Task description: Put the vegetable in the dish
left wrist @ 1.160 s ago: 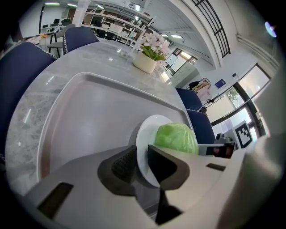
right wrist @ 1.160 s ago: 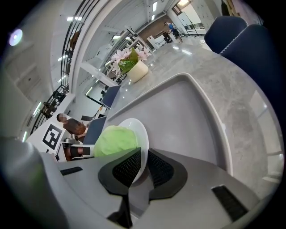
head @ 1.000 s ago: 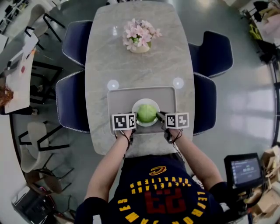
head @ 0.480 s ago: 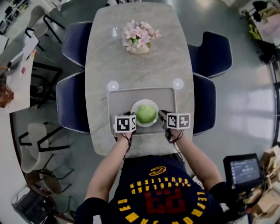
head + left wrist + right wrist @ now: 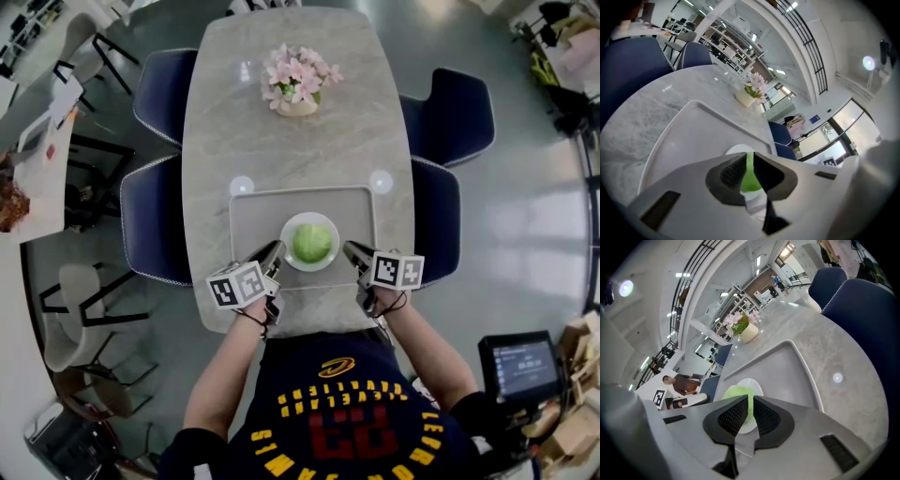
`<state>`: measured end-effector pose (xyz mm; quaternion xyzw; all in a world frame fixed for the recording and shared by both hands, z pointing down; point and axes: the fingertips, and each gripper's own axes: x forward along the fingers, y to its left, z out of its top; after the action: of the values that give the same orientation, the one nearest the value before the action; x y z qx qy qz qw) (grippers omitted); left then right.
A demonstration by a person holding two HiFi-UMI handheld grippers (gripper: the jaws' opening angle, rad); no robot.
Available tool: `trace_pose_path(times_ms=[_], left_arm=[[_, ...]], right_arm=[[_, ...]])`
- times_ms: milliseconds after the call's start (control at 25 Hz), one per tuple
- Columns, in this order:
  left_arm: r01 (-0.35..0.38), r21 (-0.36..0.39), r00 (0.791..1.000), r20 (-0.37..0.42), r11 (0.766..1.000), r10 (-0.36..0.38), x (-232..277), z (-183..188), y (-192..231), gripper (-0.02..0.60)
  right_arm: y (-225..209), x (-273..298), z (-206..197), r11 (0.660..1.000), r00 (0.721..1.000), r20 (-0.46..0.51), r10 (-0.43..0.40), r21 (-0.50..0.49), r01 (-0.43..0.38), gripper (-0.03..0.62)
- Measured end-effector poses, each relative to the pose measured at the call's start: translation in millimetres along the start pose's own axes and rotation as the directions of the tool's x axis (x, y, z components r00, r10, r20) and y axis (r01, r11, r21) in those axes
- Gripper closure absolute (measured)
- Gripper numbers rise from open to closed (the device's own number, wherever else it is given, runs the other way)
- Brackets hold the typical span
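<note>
On the pale marble tabletop [image 5: 300, 141], between dark blue chairs [image 5: 164, 89], the green cabbage [image 5: 311, 242] lies in the white dish [image 5: 287, 247] on a grey tray [image 5: 255, 220]; left tongs [image 5: 275, 249] and right tongs [image 5: 350, 250] are narrow, empty.

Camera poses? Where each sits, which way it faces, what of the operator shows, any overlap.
Head view: on the person's head, facing steeply down at table, tray and dish; arms, torso, left gripper and right gripper show.
Left gripper view: on the left gripper, facing along its shut jaws toward the flowers.
Right gripper view: on the right gripper, likewise; only its jaws show.
Shared: all three show the vegetable in the dish.
</note>
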<state>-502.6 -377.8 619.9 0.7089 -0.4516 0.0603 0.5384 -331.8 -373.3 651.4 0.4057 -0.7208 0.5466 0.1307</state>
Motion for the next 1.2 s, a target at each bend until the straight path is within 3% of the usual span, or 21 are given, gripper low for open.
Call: trace_pose_path(times_ms=[160,440,880,1200], left_arm=[[0.092,-0.001,0.995,0.047,0.996,-0.091,-29,-6,-31,0.54],[0.19,-0.005,0.974,0.127,0.982,-0.188,-74,-10,-66,0.54],[0.293,0.197,0.922,0.199,0.936,-0.331,-121,12,-150,0.54],[0.275,0.255,0.914,0.23,0.927,-0.334,-134,11,-165,0.54]], right_arm=[[29,-22,9,0.993,0.989,0.095,0.113,0.027,-0.116,0.554],[99,-61,20,0.954,0.936,0.185,0.301,-0.042,-0.298,0.568],[179,-101,28,0.891,0.87,0.229,0.437,-0.243,-0.384,0.568],[220,-130,29,0.839,0.813,0.271,0.515,-0.354,-0.413,0.568]])
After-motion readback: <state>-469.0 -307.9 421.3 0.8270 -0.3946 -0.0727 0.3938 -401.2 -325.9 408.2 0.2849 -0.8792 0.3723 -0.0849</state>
